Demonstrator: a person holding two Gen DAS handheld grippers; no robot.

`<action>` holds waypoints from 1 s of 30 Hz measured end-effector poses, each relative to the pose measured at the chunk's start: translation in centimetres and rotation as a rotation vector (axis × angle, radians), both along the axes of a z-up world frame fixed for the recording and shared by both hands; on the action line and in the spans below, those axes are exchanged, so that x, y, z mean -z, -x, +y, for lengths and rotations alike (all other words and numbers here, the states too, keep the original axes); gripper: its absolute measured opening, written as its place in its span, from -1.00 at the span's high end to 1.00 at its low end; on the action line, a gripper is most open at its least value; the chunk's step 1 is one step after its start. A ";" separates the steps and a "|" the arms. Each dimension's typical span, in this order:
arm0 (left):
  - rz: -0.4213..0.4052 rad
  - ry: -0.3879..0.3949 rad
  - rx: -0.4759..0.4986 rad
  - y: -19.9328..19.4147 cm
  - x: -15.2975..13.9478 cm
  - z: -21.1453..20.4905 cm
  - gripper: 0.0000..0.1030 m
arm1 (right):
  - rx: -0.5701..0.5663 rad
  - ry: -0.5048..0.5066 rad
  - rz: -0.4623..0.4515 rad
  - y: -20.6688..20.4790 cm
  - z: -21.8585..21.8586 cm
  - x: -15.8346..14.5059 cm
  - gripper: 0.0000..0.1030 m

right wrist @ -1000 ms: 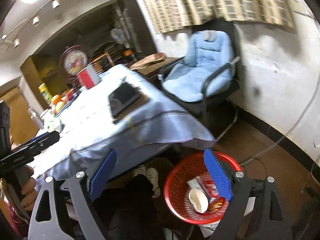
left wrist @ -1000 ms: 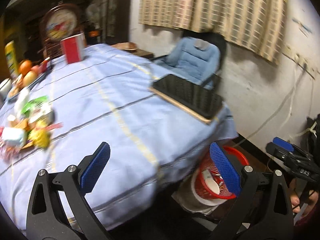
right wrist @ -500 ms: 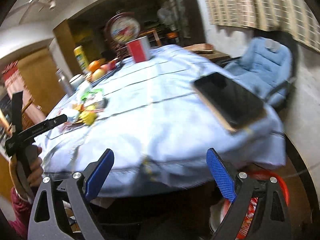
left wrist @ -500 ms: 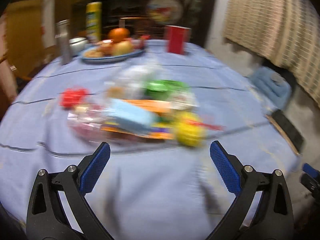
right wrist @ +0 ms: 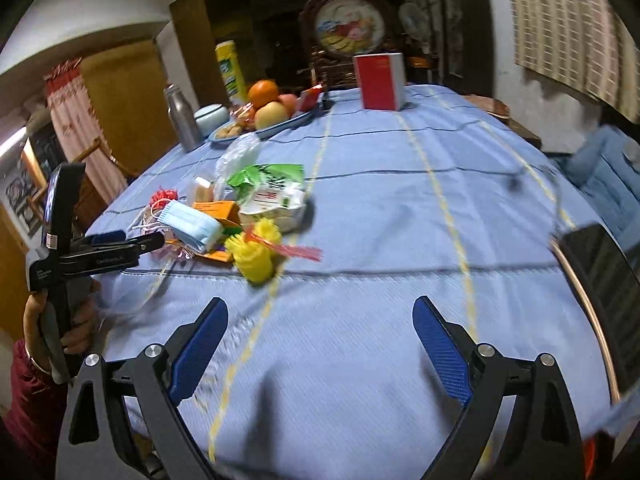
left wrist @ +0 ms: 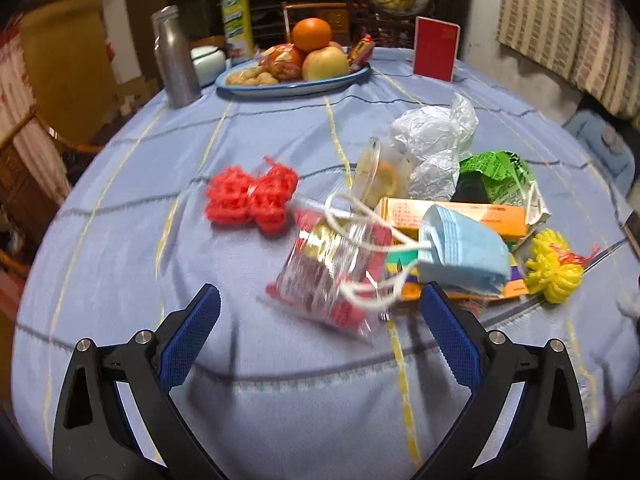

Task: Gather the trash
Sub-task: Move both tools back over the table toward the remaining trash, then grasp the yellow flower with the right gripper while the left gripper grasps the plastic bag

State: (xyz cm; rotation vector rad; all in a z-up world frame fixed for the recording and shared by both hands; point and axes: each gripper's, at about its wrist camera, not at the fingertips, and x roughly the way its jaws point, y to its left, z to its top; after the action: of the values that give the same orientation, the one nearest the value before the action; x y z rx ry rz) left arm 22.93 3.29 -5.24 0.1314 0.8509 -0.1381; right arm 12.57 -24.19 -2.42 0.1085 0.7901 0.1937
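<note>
A heap of trash lies on the blue tablecloth (left wrist: 120, 280): a clear red-printed wrapper (left wrist: 332, 276), a blue face mask (left wrist: 464, 252), an orange box (left wrist: 452, 216), a green packet (left wrist: 496, 176), crumpled clear plastic (left wrist: 432, 140), a red foam net (left wrist: 252, 200) and a yellow foam net (left wrist: 554, 272). My left gripper (left wrist: 320, 336) hangs open just short of the wrapper, nothing between its fingers. My right gripper (right wrist: 320, 344) is open over bare cloth, with the yellow net (right wrist: 256, 256) and mask (right wrist: 192, 224) ahead to its left. The left gripper (right wrist: 104, 240) shows there in a hand.
At the table's far side stand a fruit plate (left wrist: 296, 80), a metal bottle (left wrist: 176, 60), a white lidded jar (left wrist: 208, 60), a yellow canister (left wrist: 236, 12) and a red box (left wrist: 436, 48). A dark tablet on a board (right wrist: 600, 288) lies at the right edge. A blue chair (right wrist: 608, 184) stands beyond.
Both grippers have swung up from the red basket below the table edge. The left one turned to the trash heap and drew close to it; the right one now looks over the tabletop.
</note>
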 end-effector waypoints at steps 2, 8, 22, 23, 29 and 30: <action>0.030 -0.023 0.028 -0.8 0.4 -0.8 -0.87 | -0.019 0.010 0.011 -1.2 0.9 0.1 -0.79; 0.118 -0.033 0.035 -1.9 1.7 -1.1 -0.87 | -0.068 -0.001 0.057 -3.8 3.2 1.0 -0.79; 0.134 0.182 0.003 -2.2 1.0 1.9 -0.87 | -0.037 -0.058 0.127 -7.0 4.4 2.8 0.48; 0.119 0.184 0.005 -2.0 0.8 2.0 -0.87 | 0.010 -0.071 0.085 -6.5 3.5 2.4 0.48; 0.032 0.193 -0.001 -1.1 -0.3 2.3 -0.87 | 0.129 -0.110 0.075 -5.0 0.2 3.1 0.48; 0.027 0.195 -0.006 -1.1 -0.4 2.4 -0.87 | 0.124 -0.130 0.085 -5.0 -0.1 3.3 0.48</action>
State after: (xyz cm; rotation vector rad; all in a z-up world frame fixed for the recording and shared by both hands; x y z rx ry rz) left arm 23.99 5.70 -4.83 -0.0554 0.8600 -0.2168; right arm 17.52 -24.28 -5.73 0.2896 0.8528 0.1234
